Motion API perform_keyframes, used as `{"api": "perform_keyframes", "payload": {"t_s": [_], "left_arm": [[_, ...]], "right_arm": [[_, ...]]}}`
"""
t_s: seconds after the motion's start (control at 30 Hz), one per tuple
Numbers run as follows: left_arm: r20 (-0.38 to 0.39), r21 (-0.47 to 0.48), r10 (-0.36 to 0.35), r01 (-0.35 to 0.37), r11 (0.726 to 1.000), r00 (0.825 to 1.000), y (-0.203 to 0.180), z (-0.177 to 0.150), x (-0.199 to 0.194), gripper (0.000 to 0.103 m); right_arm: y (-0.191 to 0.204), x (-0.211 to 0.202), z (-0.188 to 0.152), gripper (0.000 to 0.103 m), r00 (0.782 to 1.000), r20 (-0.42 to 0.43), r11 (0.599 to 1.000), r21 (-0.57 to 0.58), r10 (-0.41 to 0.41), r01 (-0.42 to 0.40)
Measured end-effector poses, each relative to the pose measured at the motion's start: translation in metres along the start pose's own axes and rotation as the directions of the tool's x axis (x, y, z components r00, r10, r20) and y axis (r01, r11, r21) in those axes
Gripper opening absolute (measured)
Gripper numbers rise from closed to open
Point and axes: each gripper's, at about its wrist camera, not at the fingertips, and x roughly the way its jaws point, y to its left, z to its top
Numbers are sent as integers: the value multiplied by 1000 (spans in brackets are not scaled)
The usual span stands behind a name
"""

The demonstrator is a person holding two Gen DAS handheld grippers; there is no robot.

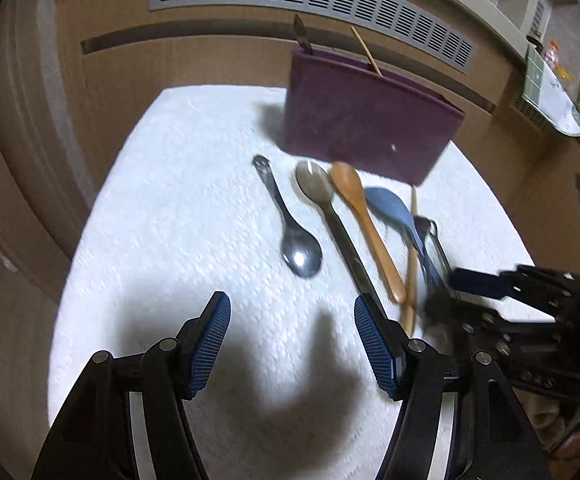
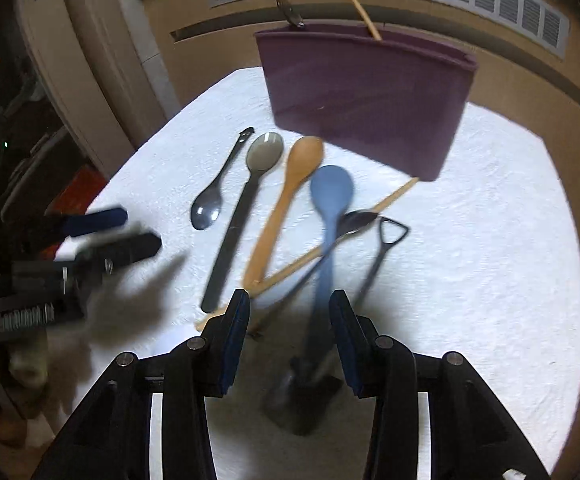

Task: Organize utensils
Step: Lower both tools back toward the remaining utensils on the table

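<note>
Both grippers [image 1: 292, 344] [image 2: 289, 336] hover spread and empty over spoons [image 2: 332, 190] at frame centre, purple holder [image 2: 364, 96] above.

Both wrist cameras look down and forward toward the purple holder [image 1: 366, 120] [image 2: 364, 98], the left one from its left, the right one nearer; both share the spoons before it.
</note>
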Motion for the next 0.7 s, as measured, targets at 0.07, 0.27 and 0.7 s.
{"api": "perform_keyframes", "payload": {"t_s": [0.07,0.27,0.7], "left_arm": [[-13,-7,-6,6,1000,1000,-1,-3,2,65],[-31,15,-2,2,1000,1000,-7,-5,-1,67],[-59,-4,-40,40,999,997,-21,28,22,68]], "right_arm": [[0,9,7,38,1000,-10,1000,20,-8,8],[-2,6,6,33,986,15,986,-36,-165,165],[-62,-23,-31,15,994,18,987,117,-110,107]]}}
